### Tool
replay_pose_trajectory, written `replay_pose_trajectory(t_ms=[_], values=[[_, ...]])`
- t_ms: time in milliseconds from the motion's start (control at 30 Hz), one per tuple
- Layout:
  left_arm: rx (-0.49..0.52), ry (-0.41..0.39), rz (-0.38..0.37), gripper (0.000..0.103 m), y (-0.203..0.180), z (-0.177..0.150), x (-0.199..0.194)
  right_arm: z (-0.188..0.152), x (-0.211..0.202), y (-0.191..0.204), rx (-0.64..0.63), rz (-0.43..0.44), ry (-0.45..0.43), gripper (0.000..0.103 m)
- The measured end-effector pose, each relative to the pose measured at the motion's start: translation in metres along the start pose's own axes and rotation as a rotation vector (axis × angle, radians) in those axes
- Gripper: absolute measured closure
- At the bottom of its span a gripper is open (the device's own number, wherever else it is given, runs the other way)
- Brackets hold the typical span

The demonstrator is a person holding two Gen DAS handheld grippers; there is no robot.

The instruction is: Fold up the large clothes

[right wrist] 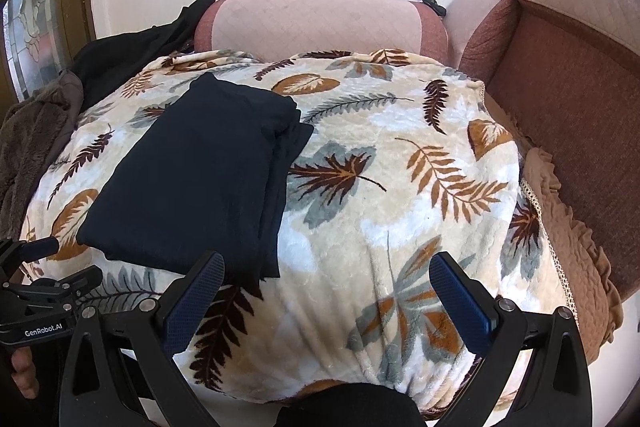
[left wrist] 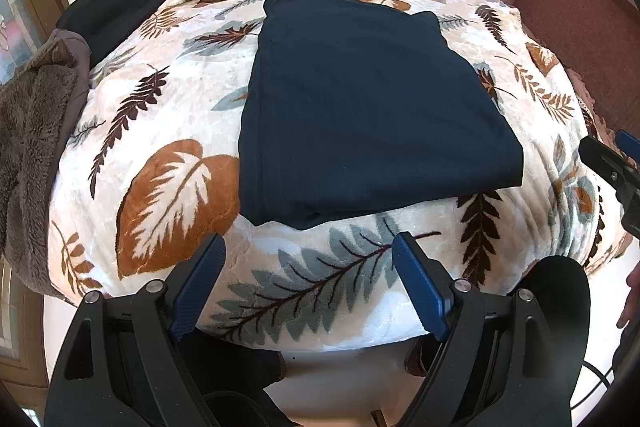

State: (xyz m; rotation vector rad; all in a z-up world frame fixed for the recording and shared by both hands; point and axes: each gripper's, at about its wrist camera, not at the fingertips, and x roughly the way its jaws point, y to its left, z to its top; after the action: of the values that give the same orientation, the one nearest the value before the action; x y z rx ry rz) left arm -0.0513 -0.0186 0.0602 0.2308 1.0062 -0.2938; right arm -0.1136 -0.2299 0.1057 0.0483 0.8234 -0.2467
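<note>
A dark navy garment (left wrist: 360, 107) lies folded into a flat rectangle on the leaf-patterned blanket (left wrist: 160, 131). In the right wrist view the garment (right wrist: 192, 183) lies at the left, with its stacked folded edges on its right side. My left gripper (left wrist: 310, 251) is open and empty, held just short of the garment's near edge. My right gripper (right wrist: 326, 275) is open and empty, to the right of the garment's near corner, above the blanket (right wrist: 400, 207). The right gripper shows at the right edge of the left wrist view (left wrist: 612, 163). The left gripper shows at the left edge of the right wrist view (right wrist: 44, 267).
A black garment (left wrist: 132, 7) and a brown fleece item (left wrist: 36, 131) lie at the blanket's left. A pink sofa backrest (right wrist: 316, 23) stands behind, a reddish-brown sofa section (right wrist: 568, 79) at the right. A brown ruffled cover (right wrist: 568, 219) hangs at the blanket's right edge.
</note>
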Motion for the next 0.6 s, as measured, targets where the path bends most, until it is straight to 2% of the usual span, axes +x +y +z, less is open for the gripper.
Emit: replay_pose_trajectory(t_ms=[267,600], values=[[0.007,-0.015,0.007,0.017,0.0002,0.0009,-0.0027,-0.0005,-0.0033,0.0036,-0.007,-0.006,-0.010,0.000],[0.007,-0.003,-0.047,0.017,-0.0046,0.0054,-0.0070,-0.0017,-0.0044,0.0040,-0.005,-0.004,-0.006,0.000]])
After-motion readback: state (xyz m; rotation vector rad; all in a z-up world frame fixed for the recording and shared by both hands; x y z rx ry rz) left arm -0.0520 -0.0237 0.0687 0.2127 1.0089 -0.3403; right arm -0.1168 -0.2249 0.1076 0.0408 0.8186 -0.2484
